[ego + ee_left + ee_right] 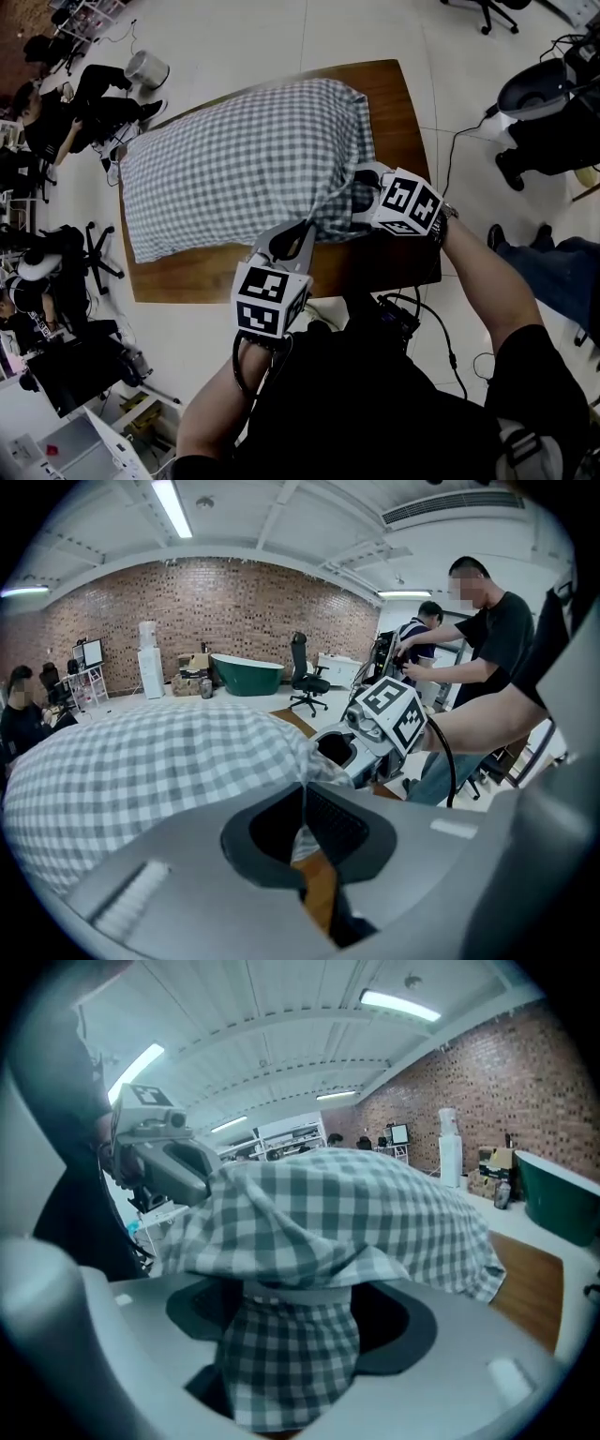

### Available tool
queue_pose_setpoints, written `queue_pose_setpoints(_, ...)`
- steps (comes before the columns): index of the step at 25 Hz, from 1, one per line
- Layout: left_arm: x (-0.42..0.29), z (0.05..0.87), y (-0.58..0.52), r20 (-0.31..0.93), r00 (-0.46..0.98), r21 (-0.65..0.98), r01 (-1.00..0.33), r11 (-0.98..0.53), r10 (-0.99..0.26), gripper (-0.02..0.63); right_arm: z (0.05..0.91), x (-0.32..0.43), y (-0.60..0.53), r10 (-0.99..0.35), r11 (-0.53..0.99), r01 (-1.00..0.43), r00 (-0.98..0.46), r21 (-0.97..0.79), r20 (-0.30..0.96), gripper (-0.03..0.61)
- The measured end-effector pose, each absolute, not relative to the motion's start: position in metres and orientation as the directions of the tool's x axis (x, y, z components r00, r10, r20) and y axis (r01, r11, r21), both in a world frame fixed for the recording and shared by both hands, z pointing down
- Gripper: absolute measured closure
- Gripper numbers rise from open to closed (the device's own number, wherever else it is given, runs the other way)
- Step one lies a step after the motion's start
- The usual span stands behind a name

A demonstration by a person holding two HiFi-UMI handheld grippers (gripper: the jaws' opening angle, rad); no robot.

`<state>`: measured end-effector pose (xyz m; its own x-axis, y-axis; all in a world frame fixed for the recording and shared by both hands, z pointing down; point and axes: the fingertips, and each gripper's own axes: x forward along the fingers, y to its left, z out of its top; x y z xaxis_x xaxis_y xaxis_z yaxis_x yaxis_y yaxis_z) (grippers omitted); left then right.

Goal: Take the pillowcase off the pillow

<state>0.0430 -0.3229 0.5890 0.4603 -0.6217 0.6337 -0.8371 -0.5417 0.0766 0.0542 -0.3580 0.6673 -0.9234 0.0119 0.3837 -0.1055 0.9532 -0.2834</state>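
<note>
Of the two tools, the left tool [302,787] is closed tight, and a thin fold of the checked pillowcase [234,173] is pinched at the tip of its jaws. It holds this fold above the bench [394,112], near the middle of the edge that is closest to the worker [375,412]. The right tool [292,1297] stands just beside it, toward the right corner of that same edge. Its jaws are wide apart. A loose flap of the same cloth hangs down between them, with a plain white band across it, but the pads do not press on it. The pillowcase is grey and white in small squares and lies along the brown wooden bench, covering most of the top. It is full and round, so the pillow is inside and hidden by the cloth. At the near right part of the bench the cloth is gathered into a point at the left tool. Beyond the left end of the bench a person [56,112] in dark clothes sits.
</note>
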Motion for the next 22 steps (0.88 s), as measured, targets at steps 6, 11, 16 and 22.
queue_pose_setpoints(6,0.056,0.581,-0.330,0.600,0.481,0.088,-0.834,-0.545,-0.640,0.598,0.671,0.043,-0.364,-0.012,0.906,-0.158,-0.937,-0.393,0.349,0.267)
queue_pose_setpoints(11,0.042,0.575,-0.314,0.582,0.453,0.075,-0.857,-0.511,-0.675,0.601,0.664,0.063,-0.366,-0.144,0.907,-0.282,-0.906,-0.313,0.398,0.491)
queue_pose_setpoints(16,0.020,0.544,-0.294,0.558,0.430,0.070,-0.876,-0.476,-0.710,0.606,0.632,0.069,-0.344,-0.246,0.916,-0.351,-0.875,-0.195,0.417,0.509)
queue_pose_setpoints(22,-0.003,0.523,-0.276,0.534,0.425,0.122,-0.894,-0.431,-0.731,0.607,0.613,0.071,-0.321,-0.272,0.917,-0.363,-0.871,-0.163,0.409,0.506)
